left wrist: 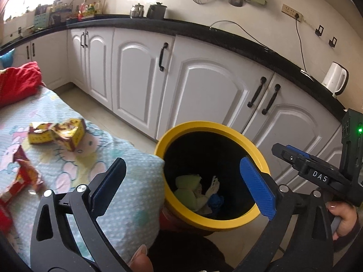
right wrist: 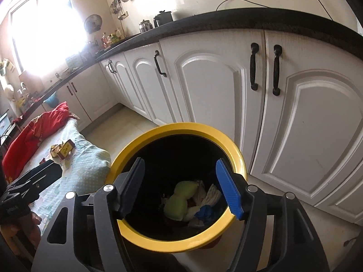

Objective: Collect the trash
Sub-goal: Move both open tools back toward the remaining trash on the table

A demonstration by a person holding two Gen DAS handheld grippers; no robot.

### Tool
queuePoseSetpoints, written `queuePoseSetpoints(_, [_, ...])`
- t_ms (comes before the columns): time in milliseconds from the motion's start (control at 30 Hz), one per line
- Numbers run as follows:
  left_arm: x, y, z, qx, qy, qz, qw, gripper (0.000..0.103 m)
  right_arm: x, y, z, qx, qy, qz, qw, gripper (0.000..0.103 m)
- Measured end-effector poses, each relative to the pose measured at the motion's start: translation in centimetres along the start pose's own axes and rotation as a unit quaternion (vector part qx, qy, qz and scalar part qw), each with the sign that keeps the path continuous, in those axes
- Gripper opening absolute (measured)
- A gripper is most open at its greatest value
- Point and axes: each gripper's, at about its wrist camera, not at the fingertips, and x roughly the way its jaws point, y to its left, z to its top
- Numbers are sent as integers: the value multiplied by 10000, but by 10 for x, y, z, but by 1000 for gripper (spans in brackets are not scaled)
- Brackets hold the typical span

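Note:
A bin with a yellow rim (left wrist: 249, 144) (right wrist: 140, 144) stands on the floor beside the bed. At its bottom lie crumpled green trash (left wrist: 187, 189) (right wrist: 179, 200), white paper (right wrist: 212, 196) and a blue scrap (right wrist: 205, 212). My left gripper (left wrist: 185, 187) is open wide over the bin's near edge, nothing between its fingers. My right gripper (right wrist: 182, 187) is open above the bin's mouth, empty. On the bed sheet (left wrist: 68, 167) lie a crushed yellow-and-red carton (left wrist: 56, 133) (right wrist: 62, 150) and a torn red wrapper (left wrist: 19, 179).
White cabinet doors (left wrist: 199, 90) with black handles run close behind the bin under a black counter (left wrist: 226, 35). A white kettle (left wrist: 335, 80) stands on it. A red cloth (left wrist: 18, 81) lies on the bed's far end. The right gripper's body (left wrist: 317, 174) shows beside the left.

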Motion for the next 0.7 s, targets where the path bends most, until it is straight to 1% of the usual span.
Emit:
queuePoseSetpoints(367, [-31, 15, 2, -31, -297, 194, 9994, 92, -14, 26, 4, -258, -163, 194, 9993, 63])
queuePoseSetpoints(700, [-52, 27, 2, -34, -510, 345, 9981, 92, -22, 52, 6, -515, -217, 349, 9978, 63])
